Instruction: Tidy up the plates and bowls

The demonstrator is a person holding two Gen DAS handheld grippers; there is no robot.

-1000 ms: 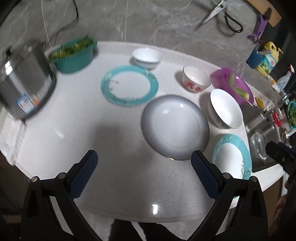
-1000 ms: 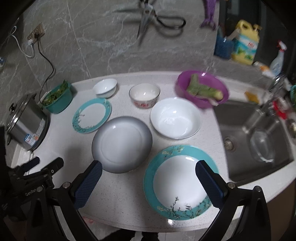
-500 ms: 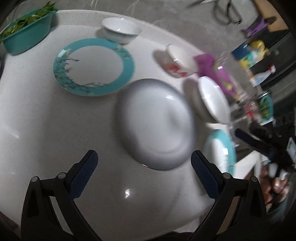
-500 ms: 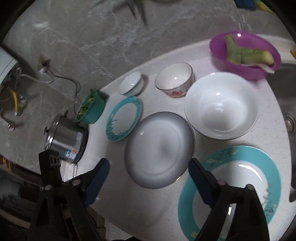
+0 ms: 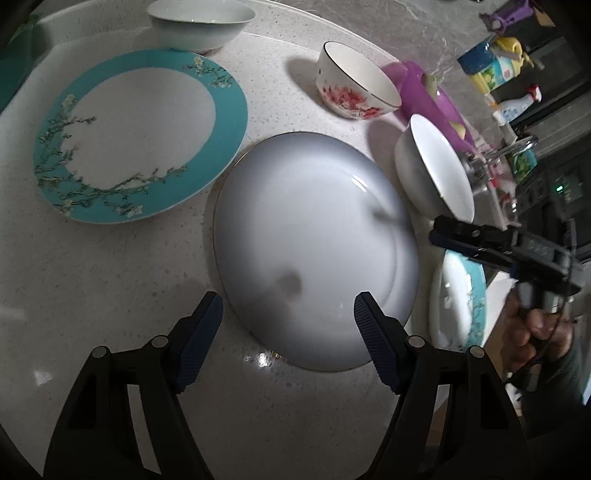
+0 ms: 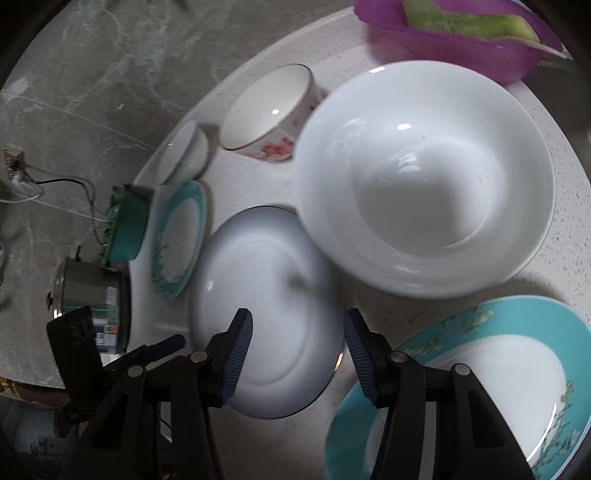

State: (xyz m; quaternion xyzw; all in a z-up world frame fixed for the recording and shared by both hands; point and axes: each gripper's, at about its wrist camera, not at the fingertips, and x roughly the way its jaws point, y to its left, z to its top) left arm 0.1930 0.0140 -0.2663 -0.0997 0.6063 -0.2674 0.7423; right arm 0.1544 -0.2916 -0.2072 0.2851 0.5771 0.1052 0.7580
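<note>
Speckled white counter (image 5: 110, 277) | left hand-held gripper (image 5: 288, 317): jaws just narrowed, nothing clamped, grey plate (image 5: 314, 240) rim seen between pads | right hand-held gripper (image 6: 297, 354): jaws likewise narrowing, unclamped, poised over same plate's opposite rim | both judged equally near.

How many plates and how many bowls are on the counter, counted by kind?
Plates: 3, namely grey plate, small teal plate, large teal plate.
Bowls: 3, namely large white bowl, red-flowered bowl, small white bowl.
Total: 6
</note>
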